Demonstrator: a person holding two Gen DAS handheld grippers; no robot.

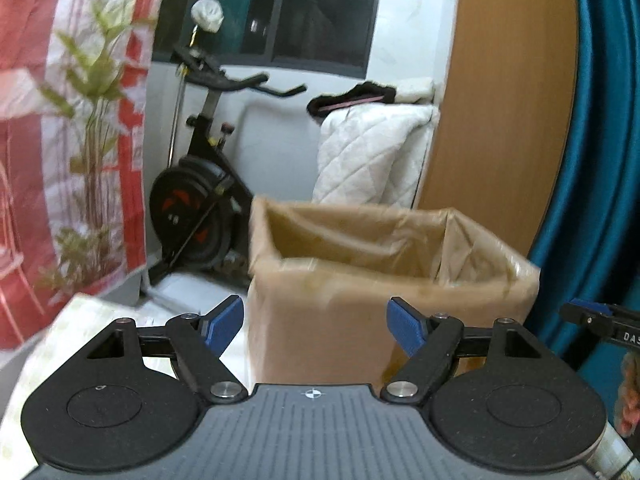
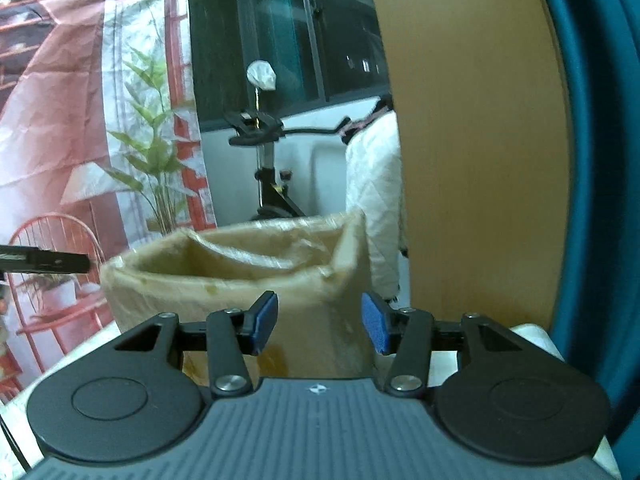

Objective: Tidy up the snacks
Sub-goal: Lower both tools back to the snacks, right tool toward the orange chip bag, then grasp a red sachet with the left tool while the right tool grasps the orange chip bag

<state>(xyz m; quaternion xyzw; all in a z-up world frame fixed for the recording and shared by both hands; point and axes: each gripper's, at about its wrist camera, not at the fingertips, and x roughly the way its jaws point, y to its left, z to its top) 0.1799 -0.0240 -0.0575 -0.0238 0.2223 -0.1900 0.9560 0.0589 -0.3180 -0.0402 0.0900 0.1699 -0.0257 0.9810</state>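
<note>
- Brown cardboard box (image 1: 384,280), open at the top and wrapped in glossy tape, stands on a pale tabletop (image 1: 80,328); it fills the middle of both wrist views, just beyond the fingertips.
- Left gripper (image 1: 316,326): jaws wide apart, blue pads (image 1: 224,324) bare, nothing between them. The box's near wall shows through the gap, towards 12 o'clock.
- Right gripper (image 2: 320,324): jaws partly open, narrower than the left, blue pads (image 2: 266,322) bare, holding nothing. The box's near right corner sits beyond the gap at 12 o'clock.
- In the left view the right gripper's fingertip pokes in at 3 o'clock, beside the box; in the right view the left gripper's dark fingertip shows at 9 o'clock, near the box's left edge.
- No snack is clearly visible; the box's inside shows only its brown walls, blurred.
- Behind the box: an exercise bike (image 1: 200,184) at 11 o'clock in the left view, a white quilt (image 1: 372,156) at 12 o'clock, a wooden panel (image 1: 504,100) at 1 o'clock, and a teal curtain (image 1: 600,160) at 3 o'clock.
- A red-and-white printed backdrop (image 2: 80,120) with a leafy plant covers the 9 to 10 o'clock side.
</note>
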